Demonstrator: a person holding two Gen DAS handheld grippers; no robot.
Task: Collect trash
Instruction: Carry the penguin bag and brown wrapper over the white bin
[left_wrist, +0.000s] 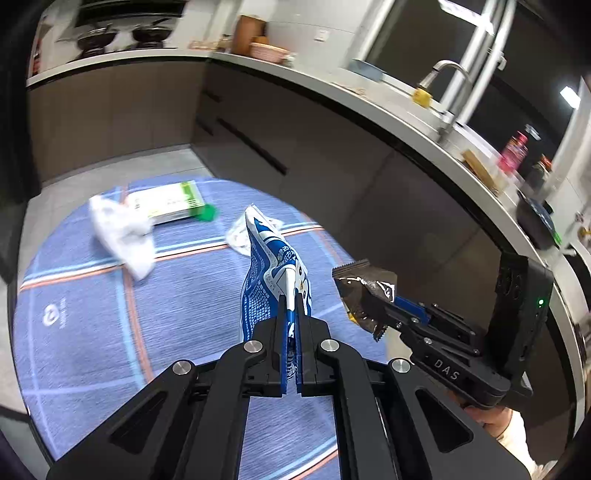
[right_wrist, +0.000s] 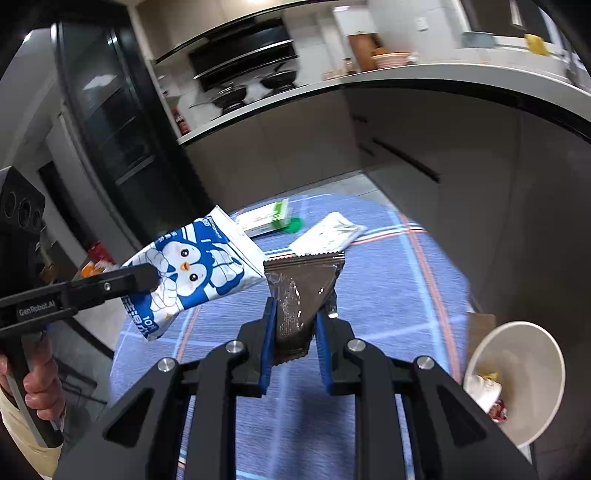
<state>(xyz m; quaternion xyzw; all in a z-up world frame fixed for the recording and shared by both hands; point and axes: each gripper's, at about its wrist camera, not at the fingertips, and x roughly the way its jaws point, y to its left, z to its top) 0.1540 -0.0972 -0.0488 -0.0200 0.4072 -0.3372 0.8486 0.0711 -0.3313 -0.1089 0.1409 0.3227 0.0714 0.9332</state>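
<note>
My left gripper (left_wrist: 291, 306) is shut on a blue-and-white penguin wrapper (left_wrist: 271, 266) and holds it above the blue rug (left_wrist: 184, 295); the wrapper also shows in the right wrist view (right_wrist: 192, 273). My right gripper (right_wrist: 293, 314) is shut on a dark brown foil wrapper (right_wrist: 301, 291), also held above the rug; it shows in the left wrist view (left_wrist: 364, 291) to the right of the blue wrapper. On the rug lie a crumpled white tissue (left_wrist: 123, 232), a green-and-white box (left_wrist: 171, 203), a green cap (left_wrist: 207, 213) and a clear white packet (right_wrist: 328, 232).
A white bin (right_wrist: 532, 369) with some trash inside stands at the lower right of the right wrist view, beside the rug. Kitchen cabinets (left_wrist: 295, 140) and a countertop (left_wrist: 369, 96) with a sink tap curve around behind. A dark glass door (right_wrist: 110, 122) is at the left.
</note>
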